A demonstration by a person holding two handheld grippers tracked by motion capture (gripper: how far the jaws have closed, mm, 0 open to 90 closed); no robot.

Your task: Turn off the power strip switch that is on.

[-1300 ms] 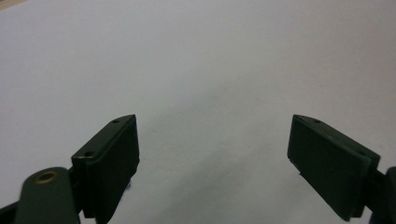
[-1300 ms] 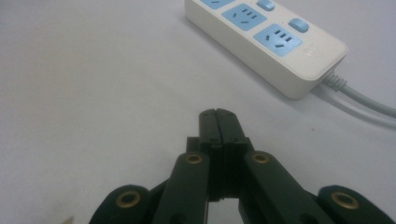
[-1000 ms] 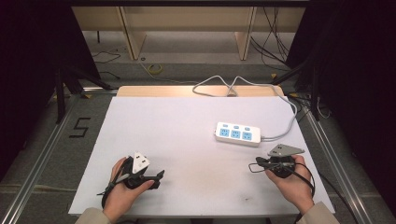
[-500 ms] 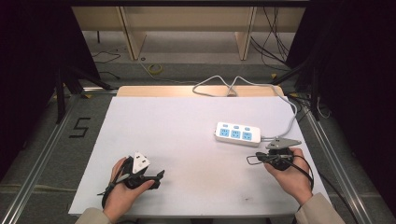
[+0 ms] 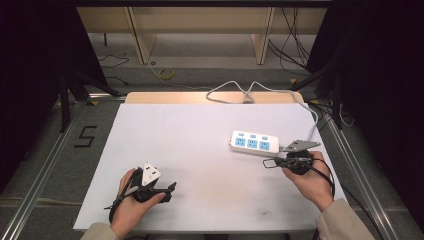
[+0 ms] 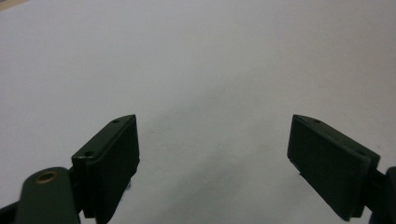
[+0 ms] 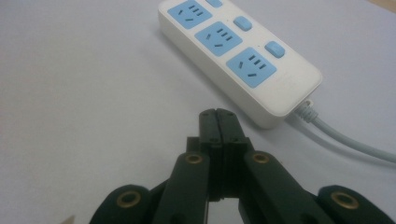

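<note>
A white power strip [image 5: 254,143] with three blue sockets and blue switches lies on the white table [image 5: 200,130] at the right; its white cable [image 5: 260,90] runs off over the far edge. In the right gripper view the strip [image 7: 238,56] lies just ahead and to the right of my right gripper [image 7: 218,114], whose jaws are pressed together with nothing between them. In the high view my right gripper [image 5: 270,163] sits just below the strip's right end. My left gripper [image 5: 170,189] rests near the front left, and its jaws [image 6: 215,154] stand wide apart over bare table.
A wooden strip [image 5: 165,97] borders the table's far edge. Metal rails [image 5: 50,155] run along both sides, and a "5" mark [image 5: 86,136] is on the floor at the left. Shelf legs and loose cables stand beyond the table.
My right gripper has moved up and slightly left, closer to the power strip's right end. The left gripper has stayed in place.
</note>
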